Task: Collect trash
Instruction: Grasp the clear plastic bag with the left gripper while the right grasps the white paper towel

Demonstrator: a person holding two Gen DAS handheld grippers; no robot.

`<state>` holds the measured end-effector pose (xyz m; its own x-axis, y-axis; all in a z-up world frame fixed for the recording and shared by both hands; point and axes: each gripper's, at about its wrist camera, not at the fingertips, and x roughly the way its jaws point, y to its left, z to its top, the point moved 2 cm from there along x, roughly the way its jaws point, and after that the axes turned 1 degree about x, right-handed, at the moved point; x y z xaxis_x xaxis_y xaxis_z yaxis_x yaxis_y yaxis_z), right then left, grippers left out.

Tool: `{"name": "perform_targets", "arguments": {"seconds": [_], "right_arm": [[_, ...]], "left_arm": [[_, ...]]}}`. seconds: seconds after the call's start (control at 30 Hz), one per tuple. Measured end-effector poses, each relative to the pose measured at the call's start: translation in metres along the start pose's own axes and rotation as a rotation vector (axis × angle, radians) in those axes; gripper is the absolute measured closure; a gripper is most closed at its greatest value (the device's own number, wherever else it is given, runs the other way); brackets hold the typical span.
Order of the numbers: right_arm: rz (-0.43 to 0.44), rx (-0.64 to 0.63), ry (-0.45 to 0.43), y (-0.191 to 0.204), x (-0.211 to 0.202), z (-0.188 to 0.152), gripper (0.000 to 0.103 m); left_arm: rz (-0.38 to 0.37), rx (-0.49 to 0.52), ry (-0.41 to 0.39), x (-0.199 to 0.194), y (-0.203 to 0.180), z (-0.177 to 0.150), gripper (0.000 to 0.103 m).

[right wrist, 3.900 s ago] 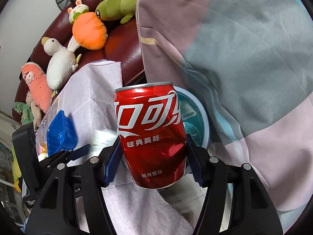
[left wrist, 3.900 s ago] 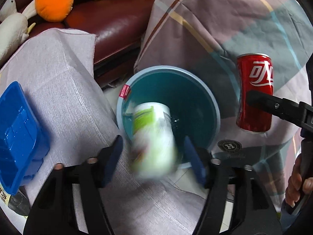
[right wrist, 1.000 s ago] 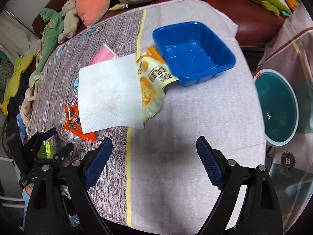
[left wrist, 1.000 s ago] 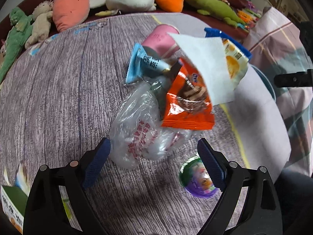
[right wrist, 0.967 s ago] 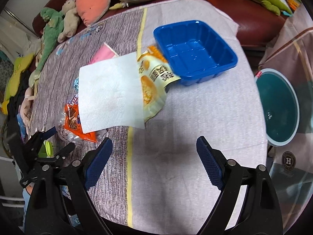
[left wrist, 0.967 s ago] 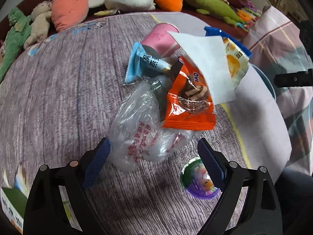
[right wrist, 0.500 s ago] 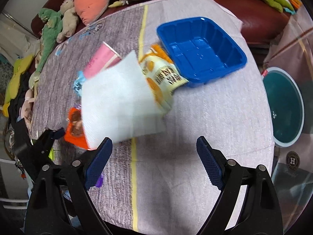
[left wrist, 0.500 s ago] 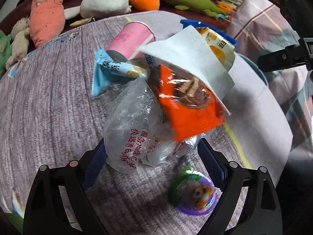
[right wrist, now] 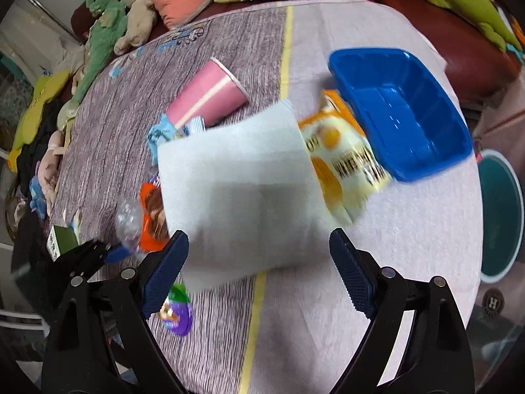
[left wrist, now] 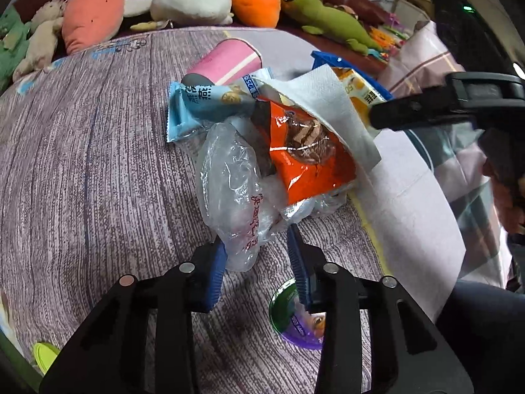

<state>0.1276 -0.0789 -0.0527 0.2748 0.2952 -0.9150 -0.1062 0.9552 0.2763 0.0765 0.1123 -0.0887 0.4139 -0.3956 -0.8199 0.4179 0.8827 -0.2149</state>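
Trash pile: a heap of wrappers lies on the bench, which is covered in a purple wood-grain cloth with a pale section at its right.
Clear crumpled plastic bag: front of the heap, red print on it; its lower end sits between the blue pads of the left gripper.
Left gripper jaws: closing on the clear crumpled plastic bag, both pads against its lower end; seen from the right wrist view, the gripper reaches the bag from the left.
Orange snack packet: lies on the bag, tilted, with a white paper towel draped over its top edge.
Light blue wrapper: just behind the bag, touching a pink paper cup lying on its side.
Yellow-orange chip bag: beside the towel, its end against a blue plastic tray.
Purple and green round jelly cup: on the cloth near the left gripper's right finger, apart from the heap.
Right gripper: jaws released and wide, nothing between them, hovering above the towel's near edge; the view is motion-blurred.
Teal round bin: off the bench's right edge, lower down.
Plush toys: a row on the dark red sofa behind the bench.
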Motion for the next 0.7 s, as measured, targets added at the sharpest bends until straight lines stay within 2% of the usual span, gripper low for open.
{"name": "perform_targets", "arguments": {"seconds": [0.07,0.2,0.27,0.43,0.47,0.5,0.53,0.6,0.67,0.7], "right_arm": [[-0.015,0.002,0.001,-0.001,0.008,0.005,0.019],[-0.036,-0.012,0.017,0.001,0.031,0.010,0.019],[-0.030,-0.010,0.033,0.003,0.043,0.009,0.019],[-0.032,-0.050,0.026,0.010,0.057,0.005,0.020],[-0.026,-0.063,0.024,0.012,0.056,0.004,0.028],[-0.016,-0.075,0.029,0.014,0.057,0.002,0.046],[-0.006,-0.082,0.041,0.016,0.058,0.001,0.056],[0.027,-0.079,0.073,0.016,0.062,-0.001,0.083],[0.041,-0.060,0.064,0.014,0.057,-0.002,0.087],[0.047,-0.056,0.050,0.013,0.051,-0.003,0.089]], "left_arm": [[0.017,0.000,-0.022,-0.008,0.000,-0.001,0.047],[0.020,-0.013,-0.029,-0.011,0.008,0.001,0.036],[0.036,-0.023,-0.031,-0.011,0.013,0.001,0.026],[0.021,-0.061,-0.015,-0.008,0.025,-0.001,0.023],[0.015,-0.063,-0.011,-0.008,0.025,-0.001,0.023],[0.007,-0.063,-0.007,-0.007,0.024,-0.001,0.023],[0.001,-0.060,-0.004,-0.005,0.023,-0.001,0.023],[-0.005,-0.038,0.003,-0.002,0.017,0.001,0.021],[0.004,-0.011,0.007,0.003,0.009,0.003,0.014],[0.007,0.002,0.011,0.007,0.006,0.005,0.014]]}}
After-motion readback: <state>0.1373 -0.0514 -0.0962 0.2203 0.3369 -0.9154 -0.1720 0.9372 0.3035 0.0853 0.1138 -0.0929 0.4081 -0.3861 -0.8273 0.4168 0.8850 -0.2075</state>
